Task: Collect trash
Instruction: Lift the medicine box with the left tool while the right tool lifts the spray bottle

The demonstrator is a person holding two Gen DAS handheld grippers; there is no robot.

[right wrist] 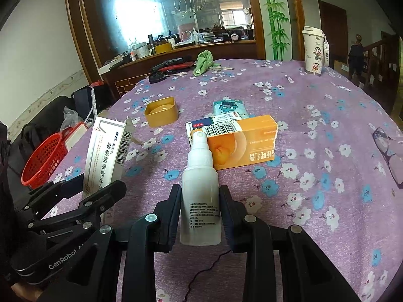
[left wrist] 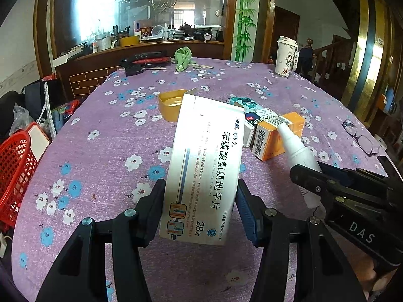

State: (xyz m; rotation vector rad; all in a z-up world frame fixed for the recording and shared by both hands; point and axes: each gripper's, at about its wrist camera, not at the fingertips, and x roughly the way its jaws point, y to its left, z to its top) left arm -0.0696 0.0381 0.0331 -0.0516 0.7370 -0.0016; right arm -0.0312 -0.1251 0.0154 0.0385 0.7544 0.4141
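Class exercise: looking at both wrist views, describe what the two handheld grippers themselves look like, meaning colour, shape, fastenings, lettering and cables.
Both the left gripper and right gripper are matte black, with angular linked fingers joined by silver round-headed bolts. The left one has a blue ribbed pad. White lettering reads "GenRobot" on the left and "DAS" on the right. A thin black cable trails below.

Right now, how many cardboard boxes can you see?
3. The white box is in the left gripper; the orange box and blue-red box lie touching on the table.

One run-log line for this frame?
left gripper: shut on white medicine box | right gripper: shut on spray bottle | both lifted | red basket: table's left
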